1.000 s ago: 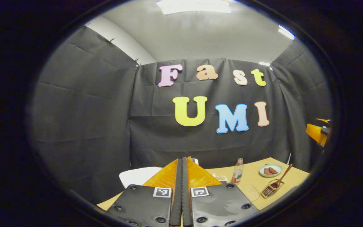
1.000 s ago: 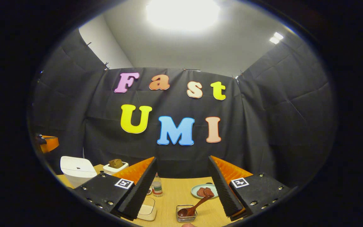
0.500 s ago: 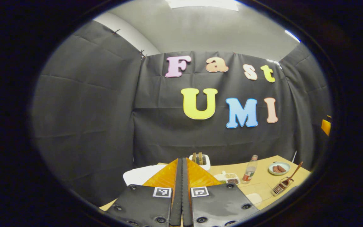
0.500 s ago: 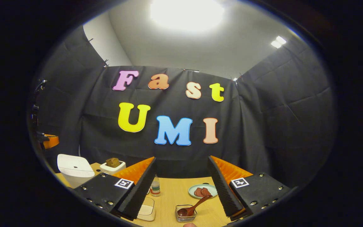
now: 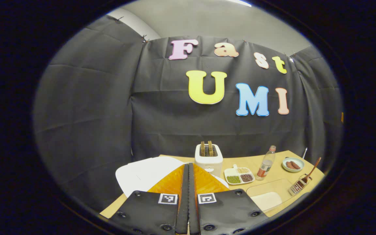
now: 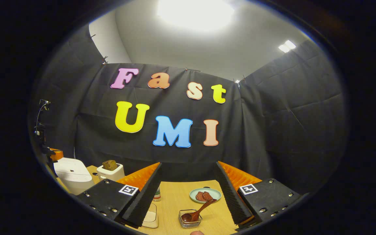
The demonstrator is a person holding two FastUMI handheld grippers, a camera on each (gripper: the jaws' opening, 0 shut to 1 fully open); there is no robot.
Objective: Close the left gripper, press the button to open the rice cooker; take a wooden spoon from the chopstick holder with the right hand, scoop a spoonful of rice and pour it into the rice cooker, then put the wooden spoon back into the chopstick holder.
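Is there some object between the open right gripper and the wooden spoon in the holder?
Nothing visible is. In the right gripper view the wooden spoon leans in the chopstick holder, framed by the open right gripper, with bare table around it. The plate lies behind the holder.

Both my grippers were raised, one pressed together, one spread.

In the left gripper view my left gripper point(image 5: 188, 195) sat at the bottom centre of the frame, its two fingers flat against each other with no gap between them. In the right gripper view my right gripper point(image 6: 188, 192) sat low in the frame, fingers point(image 6: 144, 195) set wide apart, gripping nothing.
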